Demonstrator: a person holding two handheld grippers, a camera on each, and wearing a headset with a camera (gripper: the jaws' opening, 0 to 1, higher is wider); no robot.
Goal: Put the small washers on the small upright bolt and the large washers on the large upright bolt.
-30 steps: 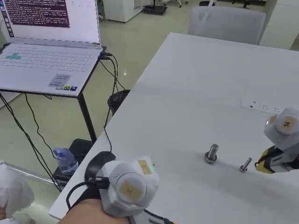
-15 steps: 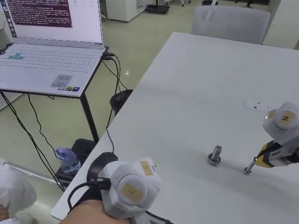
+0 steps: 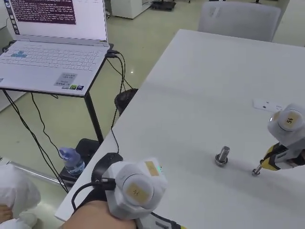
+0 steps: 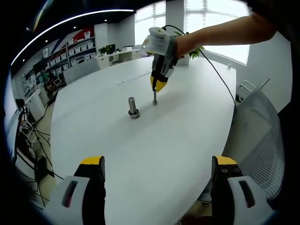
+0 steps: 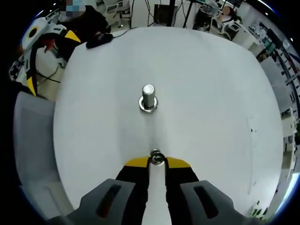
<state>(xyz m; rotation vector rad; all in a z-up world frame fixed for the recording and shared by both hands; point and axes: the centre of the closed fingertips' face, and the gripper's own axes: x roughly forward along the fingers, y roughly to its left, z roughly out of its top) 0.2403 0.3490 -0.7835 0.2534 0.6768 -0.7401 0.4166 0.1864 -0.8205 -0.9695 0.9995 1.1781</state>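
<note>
Slim, silvery small bolt (image 5: 156, 158), upright

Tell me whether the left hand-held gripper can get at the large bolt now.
Probably yes: the left hand-held gripper is open, with bare table between it and the large bolt. The right hand-held gripper holds the small bolt alongside.

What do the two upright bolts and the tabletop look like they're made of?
Large bolt: looks like bare steel, silvery with a bright highlight on its top. Small bolt: also silvery metal, likely steel; too small to judge any plating. Table: smooth white top with a soft sheen, probably laminate or painted board; the look leaves that open.
</note>
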